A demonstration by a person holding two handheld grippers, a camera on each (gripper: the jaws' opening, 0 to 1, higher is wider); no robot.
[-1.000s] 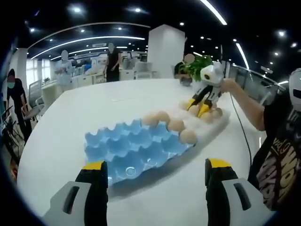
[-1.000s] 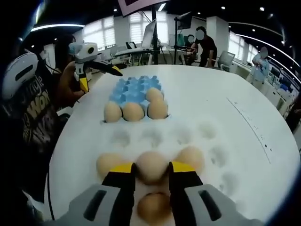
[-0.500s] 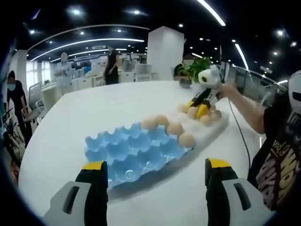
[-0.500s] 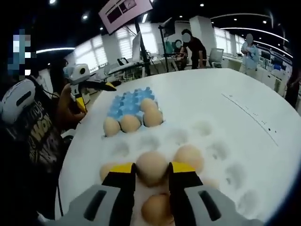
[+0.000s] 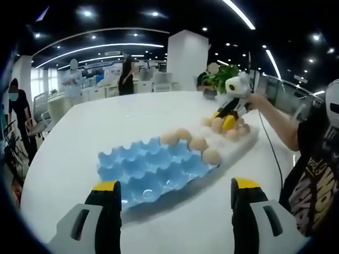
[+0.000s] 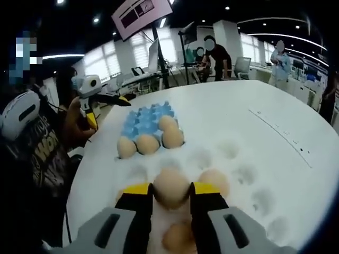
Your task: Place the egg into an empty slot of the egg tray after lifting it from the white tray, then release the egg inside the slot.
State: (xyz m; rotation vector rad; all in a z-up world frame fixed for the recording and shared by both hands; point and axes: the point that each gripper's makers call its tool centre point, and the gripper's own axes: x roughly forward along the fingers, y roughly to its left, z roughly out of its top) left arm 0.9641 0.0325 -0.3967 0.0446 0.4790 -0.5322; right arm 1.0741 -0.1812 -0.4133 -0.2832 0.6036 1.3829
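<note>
My right gripper (image 6: 171, 194) is shut on a tan egg (image 6: 171, 186), holding it just above the white tray (image 6: 239, 159). Other eggs (image 6: 214, 179) lie in the white tray's dimples around and below the held one. Beyond it, the blue egg tray (image 6: 144, 117) carries several eggs (image 6: 148, 144) along its near edge. In the left gripper view, the blue egg tray (image 5: 148, 170) lies ahead with its eggs (image 5: 211, 155) on the right side. The right gripper (image 5: 226, 117) shows over the white tray (image 5: 242, 142). My left gripper (image 5: 175, 193) is open, with nothing between its jaws.
Both trays rest on a large white round table (image 5: 79, 137). A person's arm (image 5: 275, 119) reaches in from the right. The left gripper (image 6: 100, 98) hovers beyond the blue tray. A potted plant (image 5: 220, 74) stands at the table's far side. People stand in the background.
The right gripper has risen a little off the white tray with the egg in its jaws, and its view has tilted. The left gripper has stayed about where it was.
</note>
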